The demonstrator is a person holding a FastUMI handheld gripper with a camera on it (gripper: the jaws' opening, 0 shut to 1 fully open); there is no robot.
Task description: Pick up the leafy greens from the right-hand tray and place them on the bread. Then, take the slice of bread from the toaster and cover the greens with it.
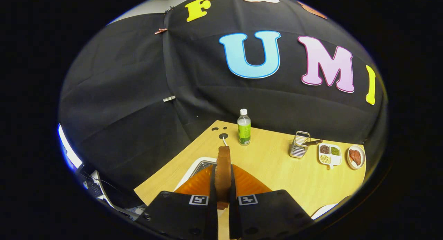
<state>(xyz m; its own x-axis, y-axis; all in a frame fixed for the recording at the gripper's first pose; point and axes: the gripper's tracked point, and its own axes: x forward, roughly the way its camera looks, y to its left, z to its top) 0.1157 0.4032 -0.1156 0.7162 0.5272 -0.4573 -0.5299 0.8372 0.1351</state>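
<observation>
Both fingers of the gripper (223,195) press on a bread slice (223,172) standing on edge, low in the middle. Behind it sits a white toaster (197,165). Far right, a divided dish (330,154) holds beans and seeds, and a small plate (355,157) holds meat. A wire basket (299,144) holds a knife.

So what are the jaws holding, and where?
A slice of bread, standing on edge. The gripper pinches its flat faces near the lower end.
</observation>
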